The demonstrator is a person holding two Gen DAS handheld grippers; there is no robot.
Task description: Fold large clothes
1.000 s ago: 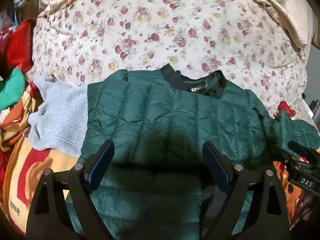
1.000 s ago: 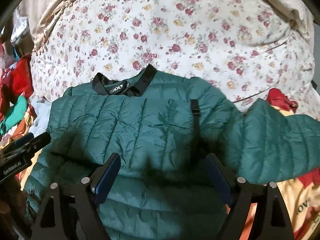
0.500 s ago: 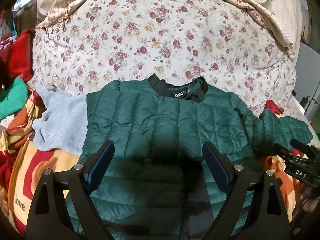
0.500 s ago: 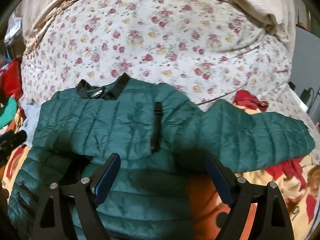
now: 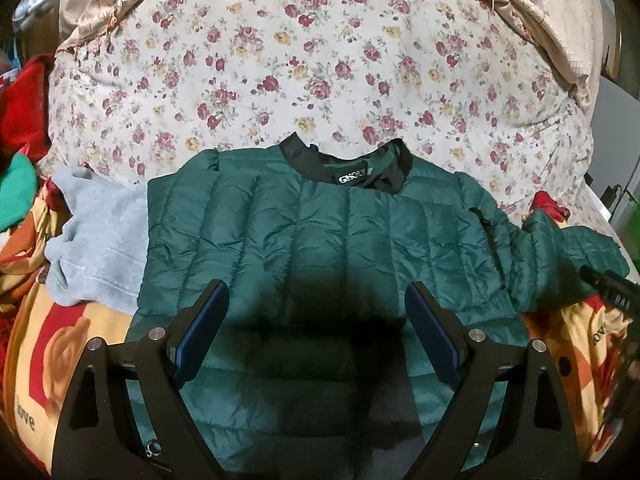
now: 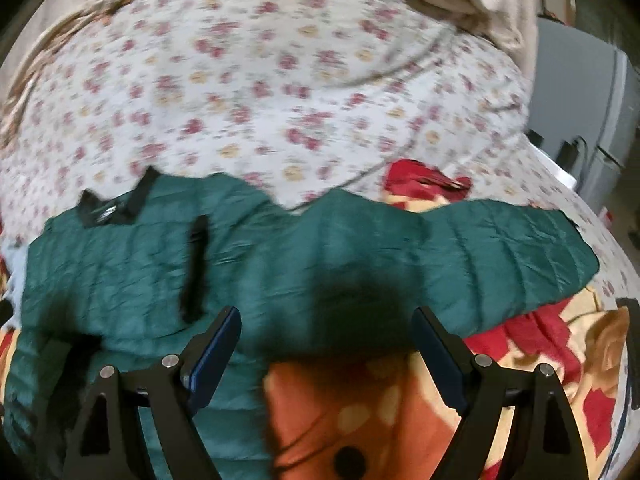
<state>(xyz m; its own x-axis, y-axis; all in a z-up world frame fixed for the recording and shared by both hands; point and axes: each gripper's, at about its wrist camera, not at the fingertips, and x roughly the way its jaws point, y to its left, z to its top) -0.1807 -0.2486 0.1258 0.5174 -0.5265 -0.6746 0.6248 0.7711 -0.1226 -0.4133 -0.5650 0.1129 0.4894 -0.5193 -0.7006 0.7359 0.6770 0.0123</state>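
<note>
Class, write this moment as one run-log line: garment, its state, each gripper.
garment: green puffer jacket | state: flat on bed, one sleeve out sideways | left gripper: open, empty | right gripper: open, empty

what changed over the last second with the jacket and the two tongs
The right tongs swung toward the outstretched sleeve; the right wrist view now centres on it, the collar slid to its left edge. Nothing was grasped or released. The left tongs hover open over the green puffer jacket, which lies unmoved beside the grey sweater.
</note>
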